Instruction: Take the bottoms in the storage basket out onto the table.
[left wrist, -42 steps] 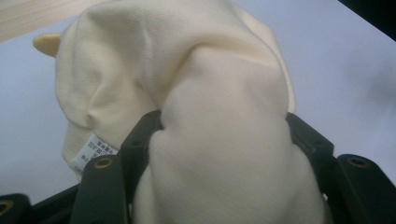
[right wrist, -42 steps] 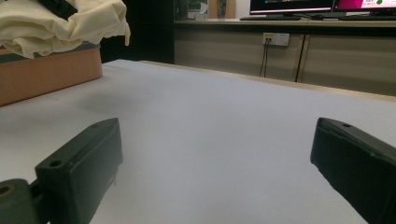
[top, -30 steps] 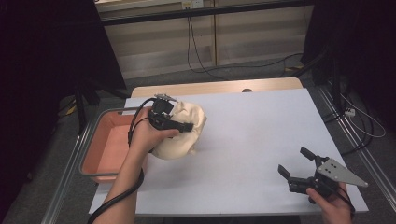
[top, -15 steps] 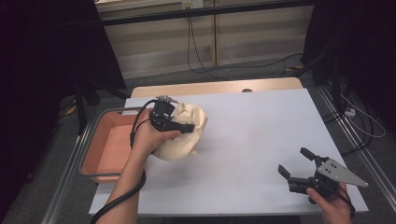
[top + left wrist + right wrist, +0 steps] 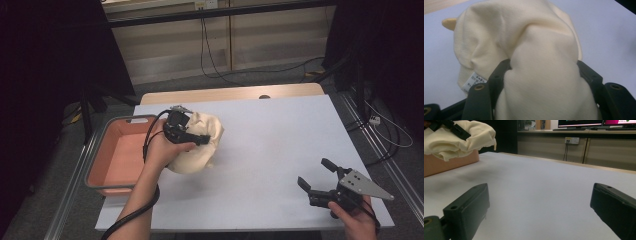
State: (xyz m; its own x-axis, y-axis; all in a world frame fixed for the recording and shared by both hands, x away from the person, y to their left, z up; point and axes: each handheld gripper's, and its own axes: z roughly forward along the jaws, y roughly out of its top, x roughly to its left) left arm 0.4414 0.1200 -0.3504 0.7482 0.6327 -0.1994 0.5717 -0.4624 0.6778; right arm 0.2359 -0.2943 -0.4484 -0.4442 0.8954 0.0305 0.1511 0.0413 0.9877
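Note:
A cream garment [image 5: 200, 150] with a small white label [image 5: 472, 81] hangs bunched over the table's left side. My left gripper [image 5: 202, 135] is shut on it, and in the left gripper view both black jaws press into the fabric [image 5: 536, 50] from either side. In the right gripper view the bundle [image 5: 459, 141] is lifted clear of the tabletop, in front of the tray. My right gripper [image 5: 315, 172] rests near the table's front right corner, open, with only bare table between its jaws [image 5: 540, 187].
A salmon-coloured tray [image 5: 107, 137] with a grey rim sits off the table's left edge, seen as a pink wall [image 5: 449, 162] in the right gripper view. The white tabletop [image 5: 280, 135] spreads between the two hands. Cables run across the floor behind.
The person's left forearm has swung a little to the right at the elbow. The bundle and left gripper have barely shifted. The right gripper has stayed put.

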